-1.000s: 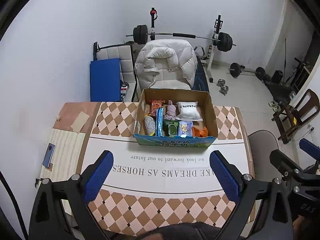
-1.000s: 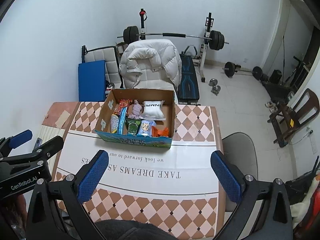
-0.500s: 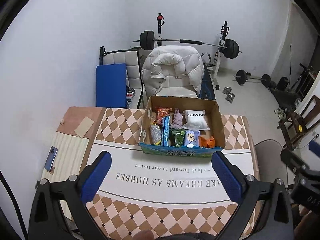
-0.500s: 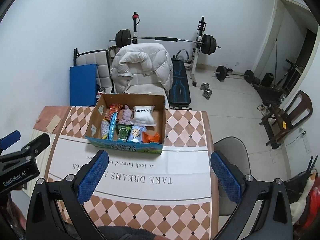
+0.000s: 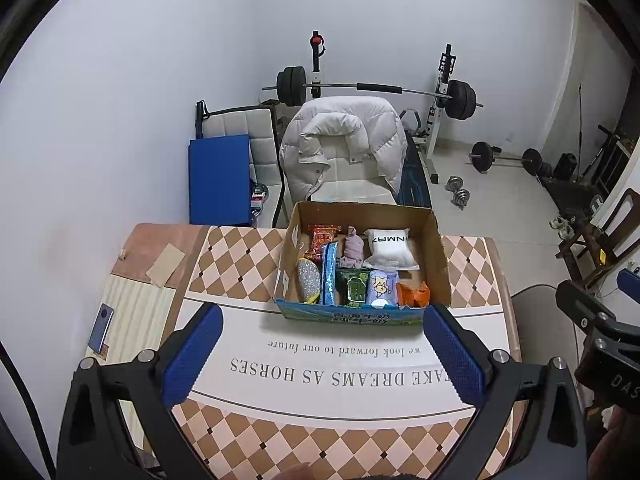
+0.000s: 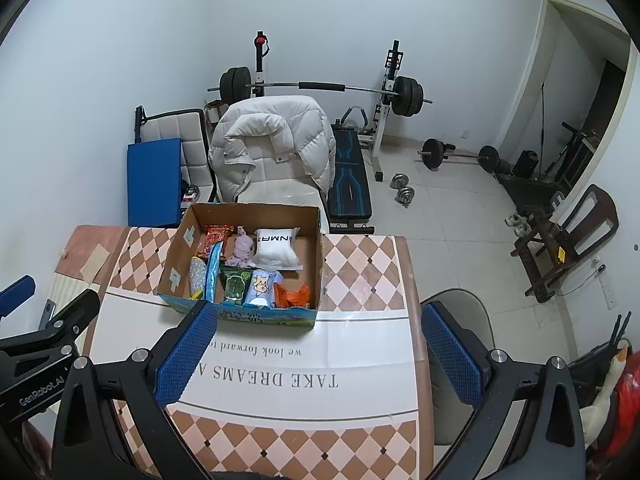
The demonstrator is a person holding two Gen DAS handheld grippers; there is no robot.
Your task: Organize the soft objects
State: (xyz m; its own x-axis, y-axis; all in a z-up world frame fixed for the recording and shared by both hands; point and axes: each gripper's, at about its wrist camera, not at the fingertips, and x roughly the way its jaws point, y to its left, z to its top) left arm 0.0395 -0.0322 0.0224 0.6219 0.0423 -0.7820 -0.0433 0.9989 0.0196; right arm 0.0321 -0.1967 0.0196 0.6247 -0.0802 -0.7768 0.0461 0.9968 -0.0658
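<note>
Both grippers wide open, empty: left gripper, right gripper. Since a second ago both drifted slightly, cardboard box of soft packets now just beyond the fingertips, white pillow pack at back. Approach only, nothing picked.

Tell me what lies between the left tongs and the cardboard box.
Only bare tablecloth with printed lettering separates the left tongs from the cardboard box, as the left wrist view shows.

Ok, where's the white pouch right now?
In the left wrist view, the white pouch lies in the cardboard box's back right corner, beside the purple cloth.
</note>
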